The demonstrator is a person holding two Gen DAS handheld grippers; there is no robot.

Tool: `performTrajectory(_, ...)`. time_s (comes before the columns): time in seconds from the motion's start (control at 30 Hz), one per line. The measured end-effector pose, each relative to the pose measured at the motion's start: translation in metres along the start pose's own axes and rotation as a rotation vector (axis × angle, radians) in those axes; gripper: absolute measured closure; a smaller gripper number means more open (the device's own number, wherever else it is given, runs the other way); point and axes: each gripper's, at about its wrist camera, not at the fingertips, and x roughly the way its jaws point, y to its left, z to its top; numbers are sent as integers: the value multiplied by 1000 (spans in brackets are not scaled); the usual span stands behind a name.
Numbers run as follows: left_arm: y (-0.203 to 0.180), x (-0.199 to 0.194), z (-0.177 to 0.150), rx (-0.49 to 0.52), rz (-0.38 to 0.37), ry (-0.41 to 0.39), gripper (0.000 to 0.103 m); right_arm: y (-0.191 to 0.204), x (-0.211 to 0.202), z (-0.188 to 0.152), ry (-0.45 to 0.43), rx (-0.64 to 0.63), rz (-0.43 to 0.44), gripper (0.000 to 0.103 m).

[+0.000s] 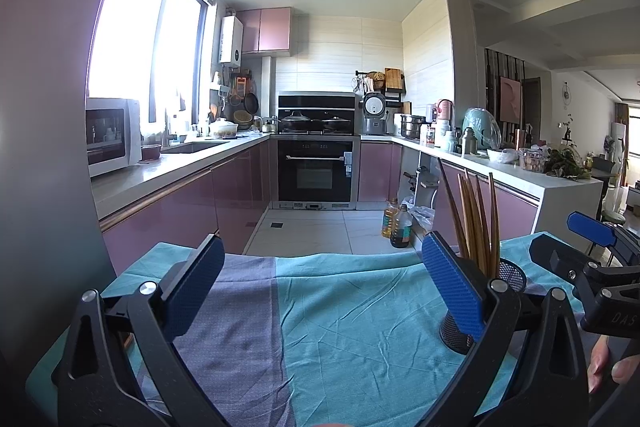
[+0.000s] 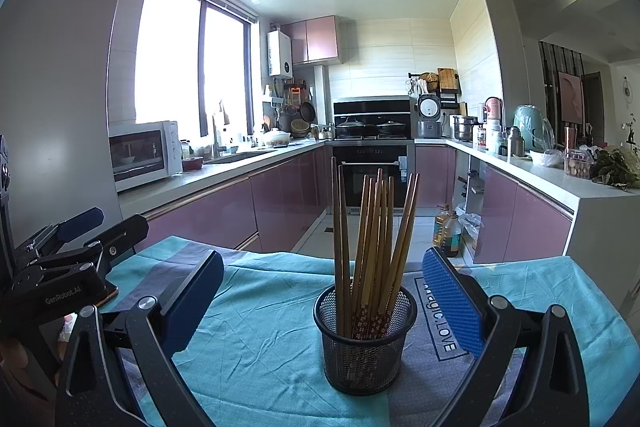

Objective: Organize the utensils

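blue pads wide open, and a tippy cup of sticks

blue pads sit far apart on the right gripper point(image 2: 322, 301), and nothing is held between them. the left gripper point(image 1: 322, 291) has its pads spread wide too, and only cloth shows in its gap. both claws are empty.

right in front of the right gripper, between its two pads, stands the mesh cup point(image 2: 365, 341). it is black wire, and you can see through it. it stands upright on the teal cloth point(image 2: 256, 343), which covers the table. inside it stand the chopsticks point(image 2: 372, 247), a bunch of brown wood sticks. they fan out and lean different ways. their tops reach high above the rim. in the left wrist view the cup is off to the right, partly hidden behind that claw's right pad.

all the sticks i can see are in the cup. no stick lies on the cloth, so i think the job is done or nearly done.

what could go wrong? the sticks are tall and the cup looks light, so i think it would tip easily. if a pad bumps the leaning tops, the cup may fall and the sticks may spill and roll. the cloth has wrinkles, so the cup may wobble if it is pushed. the two claws are near each other, so they could knock together. moving away slow and straight looks safest.
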Motion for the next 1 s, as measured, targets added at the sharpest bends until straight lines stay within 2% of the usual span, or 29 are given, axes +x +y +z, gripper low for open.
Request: performTrajectory(1.0,-1,-2,-1,3,5,0,6,4,2,-1,-3,9,-11,7)
